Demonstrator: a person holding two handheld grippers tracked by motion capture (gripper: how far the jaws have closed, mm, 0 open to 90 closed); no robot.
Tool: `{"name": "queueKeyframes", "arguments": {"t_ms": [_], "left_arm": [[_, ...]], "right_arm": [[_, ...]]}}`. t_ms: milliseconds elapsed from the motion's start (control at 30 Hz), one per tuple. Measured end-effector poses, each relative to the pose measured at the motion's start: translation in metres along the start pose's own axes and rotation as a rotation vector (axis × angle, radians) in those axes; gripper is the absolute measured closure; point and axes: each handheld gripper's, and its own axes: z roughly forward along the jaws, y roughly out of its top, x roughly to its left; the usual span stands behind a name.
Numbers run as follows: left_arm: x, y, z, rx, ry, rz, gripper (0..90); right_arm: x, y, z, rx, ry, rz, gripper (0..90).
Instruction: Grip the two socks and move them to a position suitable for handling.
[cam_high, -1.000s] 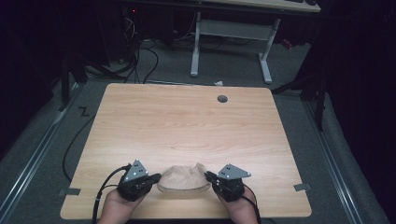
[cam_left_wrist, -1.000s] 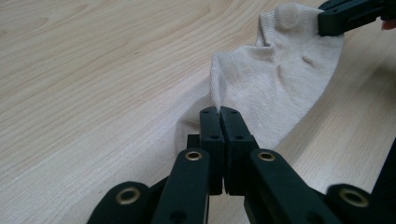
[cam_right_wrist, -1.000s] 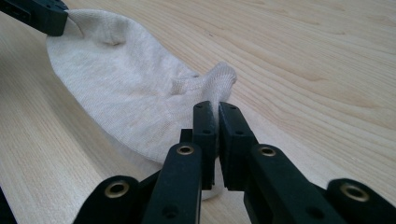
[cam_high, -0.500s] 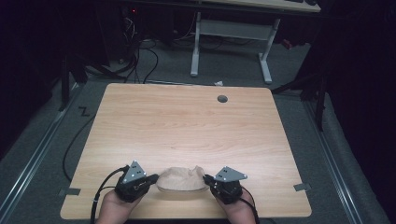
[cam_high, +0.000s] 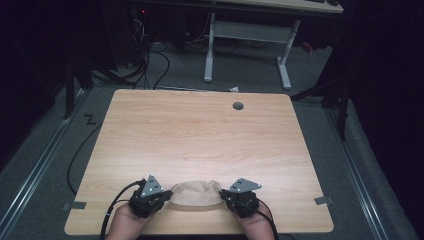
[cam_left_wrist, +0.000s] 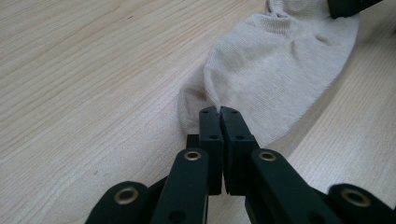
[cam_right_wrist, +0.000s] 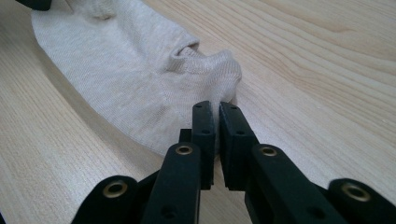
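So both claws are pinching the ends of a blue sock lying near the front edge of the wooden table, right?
Not quite: the sock is beige, not blue, as both gripper views show. The rest holds: the left claw and right claw each pinch one end of it, near the front edge of the wooden table.

The sock (cam_high: 196, 194) lies on the table's (cam_high: 200, 135) near edge, between left gripper (cam_high: 161, 200) and right gripper (cam_high: 229, 197).

No readable text, label or number; far background perhaps too dark.
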Motion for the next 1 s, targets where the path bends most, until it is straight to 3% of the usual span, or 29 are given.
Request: {"name": "queueKeyframes", "arguments": {"t_ms": [167,300,467,600,733,800,900,1000], "left_arm": [[0.001,0.000,0.001,0.004,0.020,-0.008,77.3],[0.003,0.000,-0.002,-0.020,0.032,-0.015,68.9],[0.006,0.004,-0.006,-0.075,0.055,-0.006,63.4],[0.013,0.007,-0.008,-0.091,0.081,0.007,62.3],[0.030,0.008,-0.012,-0.112,0.120,0.002,61.4],[0.043,0.006,-0.014,-0.122,0.143,-0.027,61.0],[0.066,0.000,-0.017,-0.139,0.214,-0.064,59.6],[0.091,-0.008,-0.021,-0.136,0.250,-0.152,58.9]], "right_arm": [[-0.003,-0.001,0.001,0.010,-0.001,0.018,77.4],[-0.004,0.000,-0.003,-0.018,-0.011,0.022,75.3],[-0.009,0.001,-0.008,-0.053,-0.023,0.039,72.9],[-0.016,0.001,-0.010,-0.074,-0.038,0.056,70.6],[-0.031,0.001,-0.009,-0.092,-0.061,0.088,68.8],[-0.041,0.000,-0.008,-0.102,-0.076,0.111,68.0],[-0.057,-0.003,-0.007,-0.115,-0.100,0.151,67.1],[-0.071,-0.007,-0.007,-0.130,-0.150,0.160,64.9]]}}
